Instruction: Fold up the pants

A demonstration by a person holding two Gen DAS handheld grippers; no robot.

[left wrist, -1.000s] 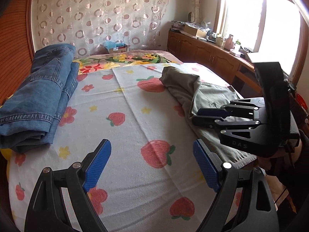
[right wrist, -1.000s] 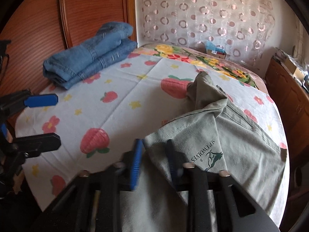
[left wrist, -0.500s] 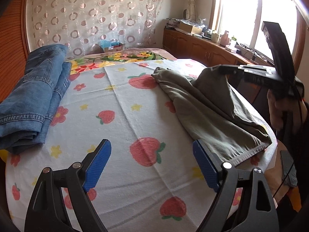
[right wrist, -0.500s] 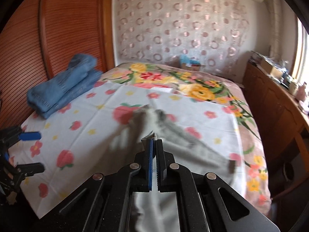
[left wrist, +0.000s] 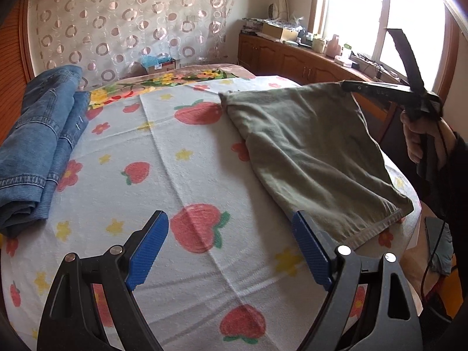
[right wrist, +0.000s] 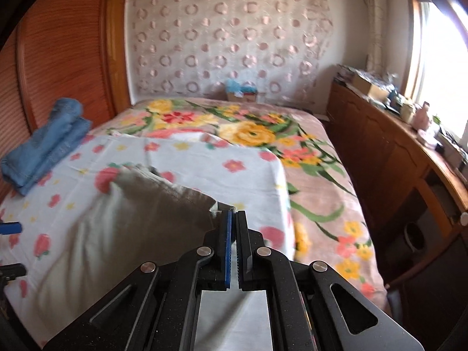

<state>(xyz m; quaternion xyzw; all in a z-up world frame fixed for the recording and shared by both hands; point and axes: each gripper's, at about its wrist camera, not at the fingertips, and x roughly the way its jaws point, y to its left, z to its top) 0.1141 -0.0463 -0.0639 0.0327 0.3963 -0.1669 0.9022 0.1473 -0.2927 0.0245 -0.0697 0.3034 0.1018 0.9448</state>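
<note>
Bedroom w/ bed (right wrist: 316, 158) under floral blanket; white strawberry-print sheet (left wrist: 181, 193) spread over near part. Folded blue jeans (left wrist: 38, 146) stacked at sheet's left edge by wooden headboard (right wrist: 58, 67). Small box (left wrist: 159, 65) at far edge of bed below circle-pattern curtain (left wrist: 125, 20). Wood cabinet (left wrist: 295, 61) w/ clutter along window side. Nothing blocking centre of sheet. Olive-grey pants (left wrist: 310, 152) lie on sheet's right side, hem at near right edge, one corner lifted off sheet. Right gripper (right wrist: 233, 219) clenched on that raised corner, person's hand (left wrist: 421, 134) on handle. Left gripper (left wrist: 231, 248) released, jaws wide, over near edge of sheet, pants just beside its right finger, not touching.
</note>
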